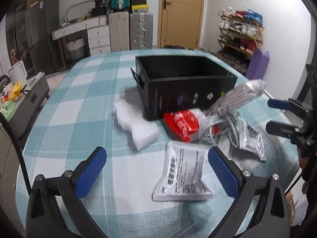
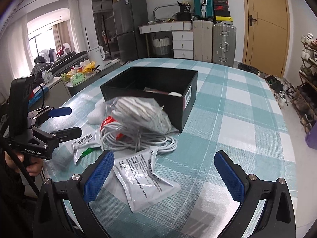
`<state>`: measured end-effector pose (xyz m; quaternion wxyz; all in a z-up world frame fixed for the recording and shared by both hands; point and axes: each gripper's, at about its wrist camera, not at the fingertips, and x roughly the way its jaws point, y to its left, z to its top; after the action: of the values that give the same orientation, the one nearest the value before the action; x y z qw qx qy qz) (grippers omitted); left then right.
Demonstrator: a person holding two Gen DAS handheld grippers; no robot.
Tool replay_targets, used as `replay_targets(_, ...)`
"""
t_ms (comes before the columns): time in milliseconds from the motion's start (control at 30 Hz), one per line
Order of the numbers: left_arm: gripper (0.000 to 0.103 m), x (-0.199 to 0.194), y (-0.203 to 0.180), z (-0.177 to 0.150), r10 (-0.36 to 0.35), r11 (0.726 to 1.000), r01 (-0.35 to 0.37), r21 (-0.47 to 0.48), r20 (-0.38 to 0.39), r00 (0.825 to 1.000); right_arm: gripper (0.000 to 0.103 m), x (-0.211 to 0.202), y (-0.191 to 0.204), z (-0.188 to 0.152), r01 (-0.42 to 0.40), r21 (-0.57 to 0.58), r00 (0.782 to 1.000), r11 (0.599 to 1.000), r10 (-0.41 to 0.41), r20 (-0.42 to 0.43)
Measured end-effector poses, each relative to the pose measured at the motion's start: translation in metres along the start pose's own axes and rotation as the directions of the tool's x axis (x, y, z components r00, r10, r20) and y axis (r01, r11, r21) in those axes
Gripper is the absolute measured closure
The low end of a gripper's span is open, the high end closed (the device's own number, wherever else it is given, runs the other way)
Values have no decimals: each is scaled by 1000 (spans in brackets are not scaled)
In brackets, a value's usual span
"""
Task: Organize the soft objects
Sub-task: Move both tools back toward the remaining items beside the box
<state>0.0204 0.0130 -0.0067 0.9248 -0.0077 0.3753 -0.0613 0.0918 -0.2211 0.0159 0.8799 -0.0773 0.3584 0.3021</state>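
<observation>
Your left tool (image 1: pixel 156 168) and right tool (image 2: pixel 162 175) both stand released, grasping nothing, above the checked desk (image 2: pixel 237 103). A white sachet (image 2: pixel 142 176) lies flat between them. Beyond it, a coiled cable (image 2: pixel 138 140) and a bagged cloth (image 2: pixel 138 111) rest against the black box (image 2: pixel 186 99).

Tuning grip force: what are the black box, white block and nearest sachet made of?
Black box: looks like matte cardboard, thin straight walls, printed label.
White block: likely packing foam, soft matte surface, notched shape.
Nearest sachet: seemingly foil or plastic film, slight sheen, creases, printed text.
</observation>
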Motion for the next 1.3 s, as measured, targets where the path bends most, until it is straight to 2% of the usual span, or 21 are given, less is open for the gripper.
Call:
replay_targets(233,2,1,-10,-6,-44,998,44,42,-10,999,0,8,2,-2,-13,7,999,1000,14,-43)
replay_targets(367,2,5,-19,-7,-25,996,28,81,-32,999,0,14,6,-4,-26,-5,997,1000,26,-68)
replay_targets(833,2,17,-21,-10,-48,996,55,73,-101,994,0,32,13,-12,-42,-46,988,998,34,-153)
replay_targets(933,13,20,-21,-12,-62,995,71,71,-125,990,0,34,14,-14,-46,-57,986,997,36,-163)
replay_targets(1100,18,19,-24,-13,-46,994,56,89,-115,992,0,33,17,-16,-44,-64,986,997,33,-164)
replay_targets(1200,25,17,-24,-13,-40,994,50,96,-109,993,0,34,17,-16,-43,-66,986,997,31,-166)
replay_targets(1300,36,16,-25,-13,-41,993,51,105,-101,994,1,35,18,-16,-42,-68,985,997,30,-169)
